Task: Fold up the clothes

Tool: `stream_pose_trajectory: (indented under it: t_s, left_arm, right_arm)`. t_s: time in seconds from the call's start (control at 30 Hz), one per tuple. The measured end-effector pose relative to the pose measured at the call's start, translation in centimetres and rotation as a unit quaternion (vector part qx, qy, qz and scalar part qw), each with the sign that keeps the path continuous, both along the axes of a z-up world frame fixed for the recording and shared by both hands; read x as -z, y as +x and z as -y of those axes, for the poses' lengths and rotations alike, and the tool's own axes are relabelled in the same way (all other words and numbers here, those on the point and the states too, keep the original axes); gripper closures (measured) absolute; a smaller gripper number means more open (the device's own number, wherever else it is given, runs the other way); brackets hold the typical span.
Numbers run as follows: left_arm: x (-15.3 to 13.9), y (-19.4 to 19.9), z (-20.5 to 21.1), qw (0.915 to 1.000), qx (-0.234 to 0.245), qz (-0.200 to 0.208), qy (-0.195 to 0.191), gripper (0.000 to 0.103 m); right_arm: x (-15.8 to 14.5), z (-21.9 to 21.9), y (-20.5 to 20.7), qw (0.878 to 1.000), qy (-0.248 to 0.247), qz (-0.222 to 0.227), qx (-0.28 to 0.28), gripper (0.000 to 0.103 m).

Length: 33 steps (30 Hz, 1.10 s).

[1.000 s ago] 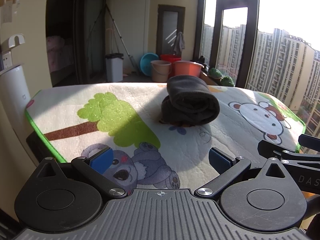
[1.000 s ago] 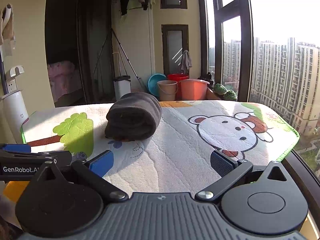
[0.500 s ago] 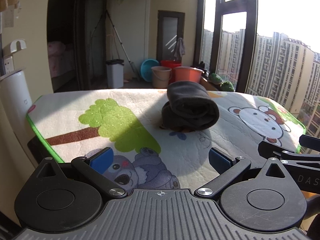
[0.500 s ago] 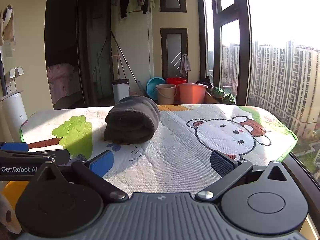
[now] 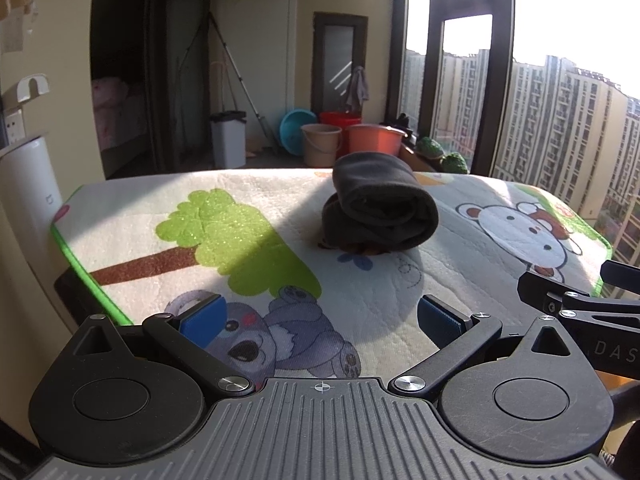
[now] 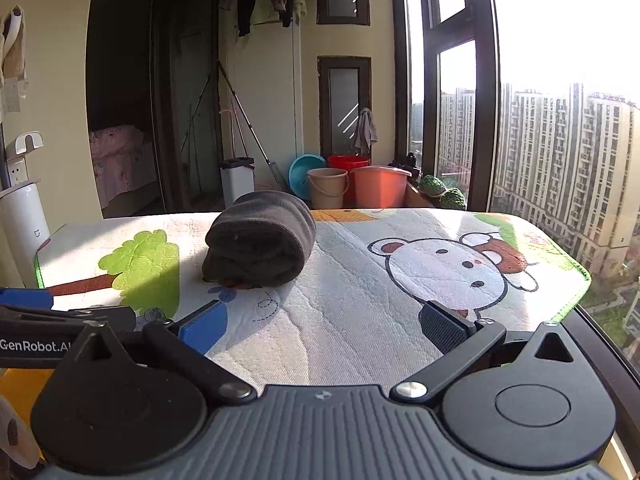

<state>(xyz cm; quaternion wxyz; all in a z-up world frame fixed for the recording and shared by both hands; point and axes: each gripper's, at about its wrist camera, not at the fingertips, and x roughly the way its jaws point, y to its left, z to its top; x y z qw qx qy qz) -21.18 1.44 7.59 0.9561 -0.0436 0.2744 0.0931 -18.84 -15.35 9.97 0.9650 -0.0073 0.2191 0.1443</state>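
A dark grey garment (image 5: 378,210) lies rolled into a thick bundle on the cartoon-print mat (image 5: 224,216); it also shows in the right wrist view (image 6: 260,248). My left gripper (image 5: 320,316) is open and empty, well short of the bundle, over the koala print. My right gripper (image 6: 324,322) is open and empty, near the mat's front edge, with the bundle ahead to its left. Each gripper's body shows at the edge of the other's view.
The mat (image 6: 440,264) covers a table with green-trimmed edges. A white cylinder appliance (image 5: 24,188) stands off the left edge. Buckets (image 5: 372,140) and a bin (image 5: 228,144) stand on the floor beyond. Tall windows are on the right.
Both grippers have drawn back and tilted up slightly, so the bundle sits a little farther and lower in view. The bundle has not moved. Both stay open.
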Motion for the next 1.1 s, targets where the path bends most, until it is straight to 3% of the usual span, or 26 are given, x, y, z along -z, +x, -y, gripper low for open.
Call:
stream_pose_trajectory:
  t_s: [1.1]
  left_arm:
    - [0.5, 0.38, -0.31, 0.9998, 0.0, -0.018, -0.012, 0.0]
  right_arm:
    - [0.36, 0.08, 0.28, 1.0, -0.005, -0.014, -0.003, 0.0]
